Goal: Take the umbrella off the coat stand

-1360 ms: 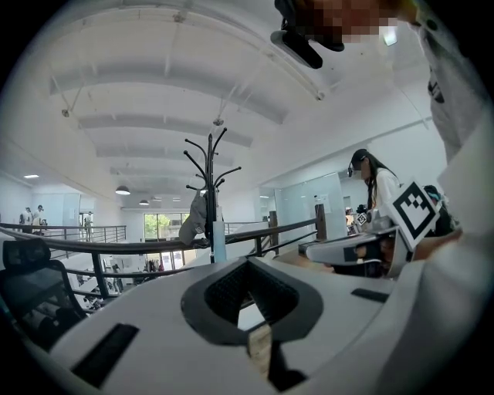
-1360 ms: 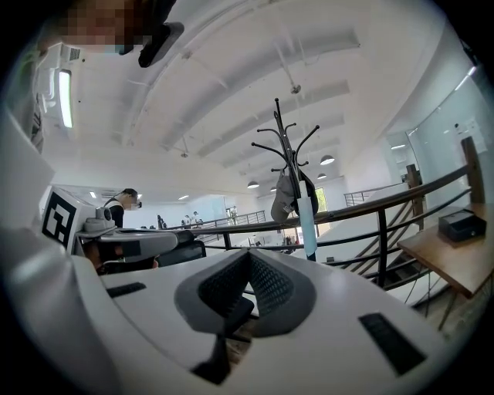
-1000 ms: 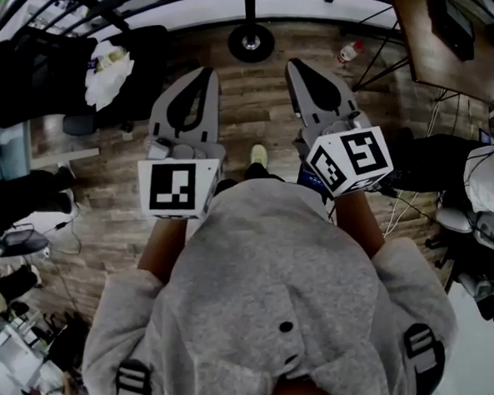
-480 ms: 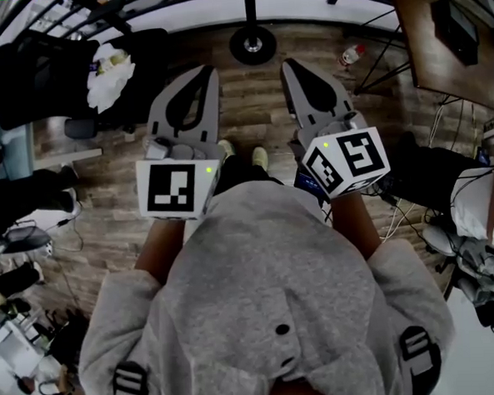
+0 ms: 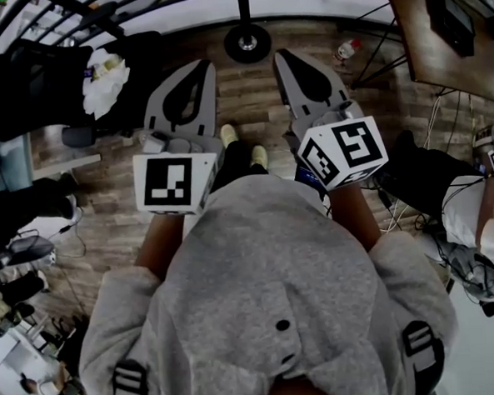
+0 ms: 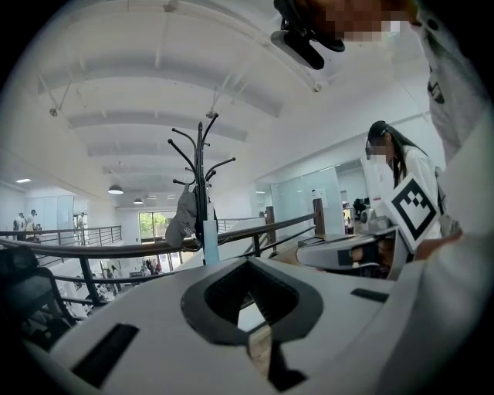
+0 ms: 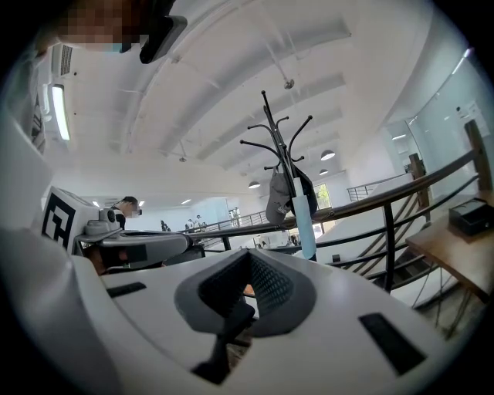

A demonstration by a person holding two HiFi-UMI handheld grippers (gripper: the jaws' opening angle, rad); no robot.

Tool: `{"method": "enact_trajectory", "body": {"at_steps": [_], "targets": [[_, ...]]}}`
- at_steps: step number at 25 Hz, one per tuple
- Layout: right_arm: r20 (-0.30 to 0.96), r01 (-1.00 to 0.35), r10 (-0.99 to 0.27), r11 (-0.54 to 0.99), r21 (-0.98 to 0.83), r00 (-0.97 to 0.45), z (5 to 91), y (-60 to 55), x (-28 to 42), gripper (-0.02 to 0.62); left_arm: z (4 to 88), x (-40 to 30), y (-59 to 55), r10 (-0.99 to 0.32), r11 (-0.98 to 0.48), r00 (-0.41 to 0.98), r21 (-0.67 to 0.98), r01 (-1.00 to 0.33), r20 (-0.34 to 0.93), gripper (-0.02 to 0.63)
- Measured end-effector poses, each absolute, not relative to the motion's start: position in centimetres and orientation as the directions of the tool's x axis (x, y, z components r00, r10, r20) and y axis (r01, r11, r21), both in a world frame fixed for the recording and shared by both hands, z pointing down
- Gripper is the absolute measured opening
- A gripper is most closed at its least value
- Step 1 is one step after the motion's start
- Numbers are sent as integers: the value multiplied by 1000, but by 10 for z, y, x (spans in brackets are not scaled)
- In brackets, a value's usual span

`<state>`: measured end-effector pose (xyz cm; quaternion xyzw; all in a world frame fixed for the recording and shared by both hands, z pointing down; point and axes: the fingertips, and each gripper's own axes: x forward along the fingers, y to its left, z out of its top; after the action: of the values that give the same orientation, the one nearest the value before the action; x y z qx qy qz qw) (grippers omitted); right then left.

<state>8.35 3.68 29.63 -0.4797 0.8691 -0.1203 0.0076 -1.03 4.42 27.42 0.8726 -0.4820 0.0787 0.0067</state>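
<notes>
The black coat stand (image 6: 202,173) rises ahead of me at some distance. A pale blue folded umbrella (image 6: 211,241) hangs down its pole, beside a grey cap (image 6: 184,220). In the right gripper view the coat stand (image 7: 279,146) shows the same umbrella (image 7: 306,220) and cap (image 7: 278,197). From the head view only the stand's round base (image 5: 248,43) shows on the wooden floor. My left gripper (image 5: 204,66) and right gripper (image 5: 282,55) are held side by side, level, pointing at the stand. Both are shut and empty, well short of the umbrella.
A dark railing (image 6: 116,251) runs behind the stand. A black chair with white cloth (image 5: 106,72) stands at the left, a wooden desk (image 5: 438,39) at the right, a bottle (image 5: 348,51) near its legs. A person (image 6: 397,181) stands at my right.
I have stepped forward: a second shoe now shows under the grippers. Both grippers have moved a little closer to the stand's base. Their jaws have stayed shut.
</notes>
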Motion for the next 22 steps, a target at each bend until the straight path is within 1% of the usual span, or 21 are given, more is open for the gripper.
{"method": "enact_trajectory", "body": {"at_steps": [6, 16, 22], "targets": [[121, -845, -844, 493, -207, -523, 300, 18, 81, 12, 279, -13, 22, -828, -552, 542, -42, -832, 142, 12], [143, -867, -861, 458, -196, -487, 304, -29, 53, 12, 286, -46, -30, -810, -578, 570, -25, -815, 136, 12], [161, -871, -858, 466, -157, -488, 305, -55, 35, 12, 289, -62, -58, -808, -580, 575, -6, -814, 129, 12]]}}
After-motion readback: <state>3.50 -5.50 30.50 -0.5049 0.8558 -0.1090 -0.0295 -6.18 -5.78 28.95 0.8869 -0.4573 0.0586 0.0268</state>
